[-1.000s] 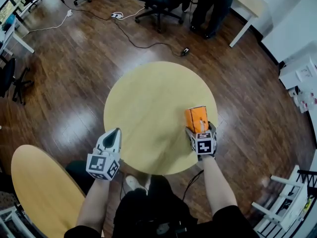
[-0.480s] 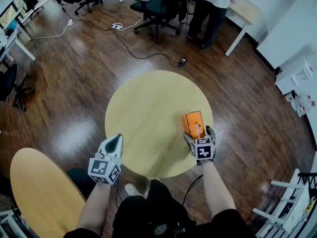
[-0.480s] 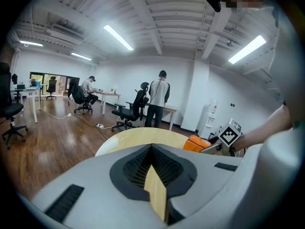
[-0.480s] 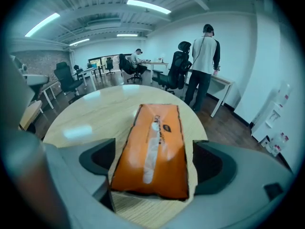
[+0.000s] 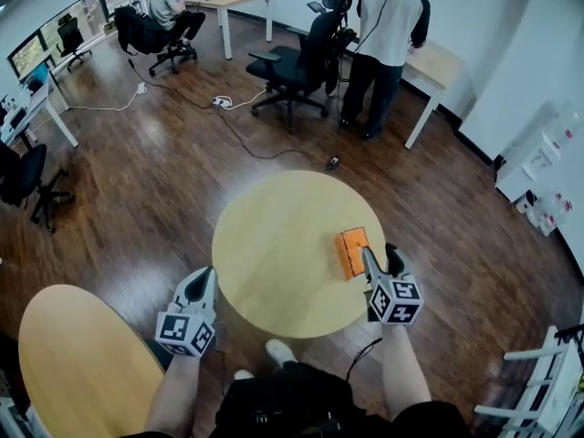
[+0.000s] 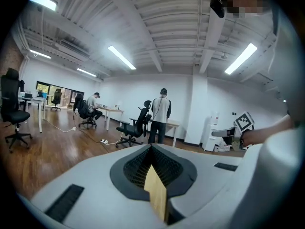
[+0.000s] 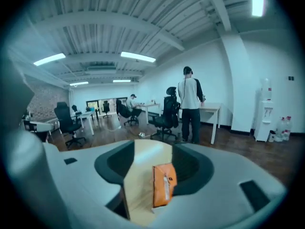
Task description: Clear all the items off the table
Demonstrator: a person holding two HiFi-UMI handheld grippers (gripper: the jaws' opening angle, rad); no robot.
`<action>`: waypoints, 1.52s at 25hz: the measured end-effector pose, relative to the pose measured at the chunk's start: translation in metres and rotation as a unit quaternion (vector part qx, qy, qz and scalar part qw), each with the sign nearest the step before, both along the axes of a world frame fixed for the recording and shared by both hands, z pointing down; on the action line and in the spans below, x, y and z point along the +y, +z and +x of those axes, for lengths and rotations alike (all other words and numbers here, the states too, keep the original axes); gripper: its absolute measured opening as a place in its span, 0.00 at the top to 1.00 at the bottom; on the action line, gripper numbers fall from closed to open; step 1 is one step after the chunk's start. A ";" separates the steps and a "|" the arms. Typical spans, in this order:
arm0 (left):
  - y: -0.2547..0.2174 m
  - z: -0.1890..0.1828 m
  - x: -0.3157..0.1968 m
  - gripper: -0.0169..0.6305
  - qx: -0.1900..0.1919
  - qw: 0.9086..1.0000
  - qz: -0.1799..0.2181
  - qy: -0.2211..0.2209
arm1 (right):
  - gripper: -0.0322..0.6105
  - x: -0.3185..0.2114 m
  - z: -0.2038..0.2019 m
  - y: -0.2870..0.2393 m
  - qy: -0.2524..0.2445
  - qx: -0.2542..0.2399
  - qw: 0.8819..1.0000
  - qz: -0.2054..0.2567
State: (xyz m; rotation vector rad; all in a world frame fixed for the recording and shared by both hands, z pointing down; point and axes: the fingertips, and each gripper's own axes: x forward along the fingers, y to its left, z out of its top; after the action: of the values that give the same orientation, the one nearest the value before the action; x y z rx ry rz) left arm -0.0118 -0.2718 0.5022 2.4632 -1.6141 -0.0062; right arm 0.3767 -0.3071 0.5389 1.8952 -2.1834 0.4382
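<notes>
One flat orange pouch (image 5: 351, 252) on your round wooden worktop (image 5: 274, 254); left claw (image 5: 205, 277) closed, empty; right claw (image 5: 380, 255) just narrowed halfway, holding nothing.

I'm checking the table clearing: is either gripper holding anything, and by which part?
Nothing is held. The left gripper is shut and empty. The right gripper has just been closing its jaws on nothing; the orange box lies on the table below.

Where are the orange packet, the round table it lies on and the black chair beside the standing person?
orange packet (image 5: 351, 252): head view, its top face.
round table (image 5: 274, 254): head view, bare tabletop.
black chair (image 5: 323, 36): head view, its backrest.
</notes>
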 end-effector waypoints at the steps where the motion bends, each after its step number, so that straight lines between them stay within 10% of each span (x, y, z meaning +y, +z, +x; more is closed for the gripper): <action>1: -0.004 -0.009 0.005 0.97 0.002 1.000 0.004 -0.011 | 0.68 0.008 -0.002 -0.020 0.005 -0.006 0.999 0.034; 4: -0.012 -0.036 0.020 0.97 0.016 0.999 0.013 -0.039 | 0.94 0.036 -0.008 -0.067 0.018 -0.029 0.993 0.117; 11: -0.048 -0.088 0.066 0.97 0.043 0.993 0.064 -0.085 | 0.95 0.067 -0.049 -0.108 -0.008 -0.029 0.983 0.184; 31: -0.071 -0.120 0.099 0.97 0.055 0.987 0.101 -0.112 | 0.95 0.058 -0.110 -0.115 -0.062 -0.031 0.980 0.189; 38: -0.075 -0.146 0.114 0.97 0.040 0.979 0.106 -0.169 | 0.94 0.026 -0.184 -0.113 -0.168 -0.054 0.968 0.181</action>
State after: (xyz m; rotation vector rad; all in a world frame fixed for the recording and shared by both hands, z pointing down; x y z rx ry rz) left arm -0.1582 -0.1578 0.4268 2.2605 -2.0696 -0.3374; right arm 0.1929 -0.2808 0.4258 1.6303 -2.7464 0.0848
